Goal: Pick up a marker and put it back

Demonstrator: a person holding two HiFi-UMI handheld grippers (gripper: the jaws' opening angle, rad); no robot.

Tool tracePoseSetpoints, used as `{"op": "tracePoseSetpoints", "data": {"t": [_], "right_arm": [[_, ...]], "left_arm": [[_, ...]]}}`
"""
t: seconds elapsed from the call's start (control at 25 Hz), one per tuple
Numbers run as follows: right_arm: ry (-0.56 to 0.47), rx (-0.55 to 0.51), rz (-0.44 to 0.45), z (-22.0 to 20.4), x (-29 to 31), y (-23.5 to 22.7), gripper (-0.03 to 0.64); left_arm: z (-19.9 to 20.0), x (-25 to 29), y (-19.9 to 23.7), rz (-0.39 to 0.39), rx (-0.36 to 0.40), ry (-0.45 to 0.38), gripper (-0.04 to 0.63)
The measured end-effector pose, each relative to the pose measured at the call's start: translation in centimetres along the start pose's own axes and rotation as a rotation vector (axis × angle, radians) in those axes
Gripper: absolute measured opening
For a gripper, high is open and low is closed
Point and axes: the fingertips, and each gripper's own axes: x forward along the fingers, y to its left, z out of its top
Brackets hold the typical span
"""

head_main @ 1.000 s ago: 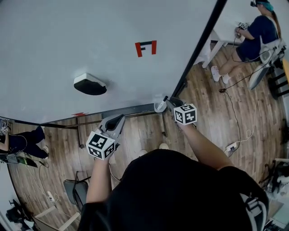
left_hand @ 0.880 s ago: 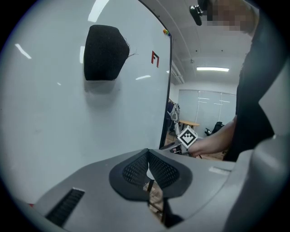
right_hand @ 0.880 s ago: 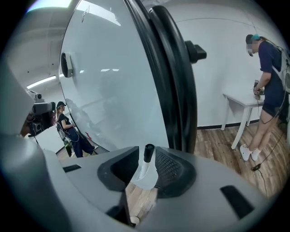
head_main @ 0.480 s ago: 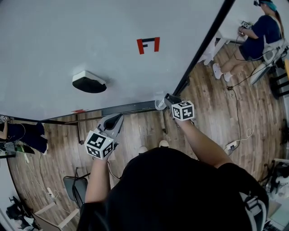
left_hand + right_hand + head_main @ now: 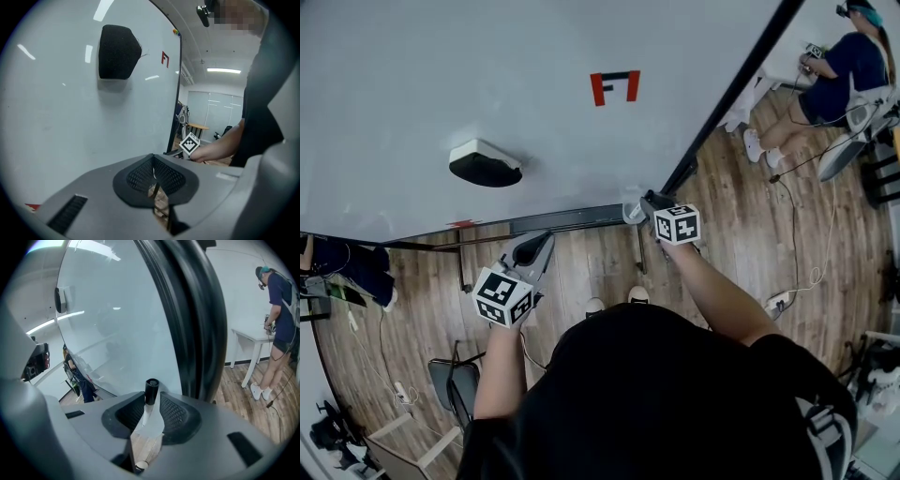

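Note:
A white marker with a black cap [image 5: 151,391] stands upright between the pads of my right gripper [image 5: 150,416]. The jaws have just been closing and press on it. In the head view that gripper [image 5: 639,208] holds the marker [image 5: 632,212] at the right end of the whiteboard's tray [image 5: 567,221], by the black frame [image 5: 731,94]. My left gripper [image 5: 539,247] hangs below the tray further left. Its jaws are shut with nothing between them [image 5: 153,180].
A black eraser [image 5: 486,162] sticks to the whiteboard [image 5: 412,75] above the left gripper, and a red mark [image 5: 614,87] sits higher up. A person [image 5: 830,66] stands at a white table [image 5: 750,94] at far right. A chair [image 5: 455,380] stands on the wooden floor at lower left.
My right gripper has sunk a little with the marker beside the tray's right end. The left gripper has stayed where it was.

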Motion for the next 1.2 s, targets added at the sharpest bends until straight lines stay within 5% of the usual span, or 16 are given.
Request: {"op": "tracePoseSetpoints", "data": {"t": [1.2], "right_arm": [[-0.102,-0.042,0.000,3.3,-3.8,2.0,0.071]], "left_arm": [[0.7,-0.7,-1.4,-0.021,0.023,-0.029,0.011]]}}
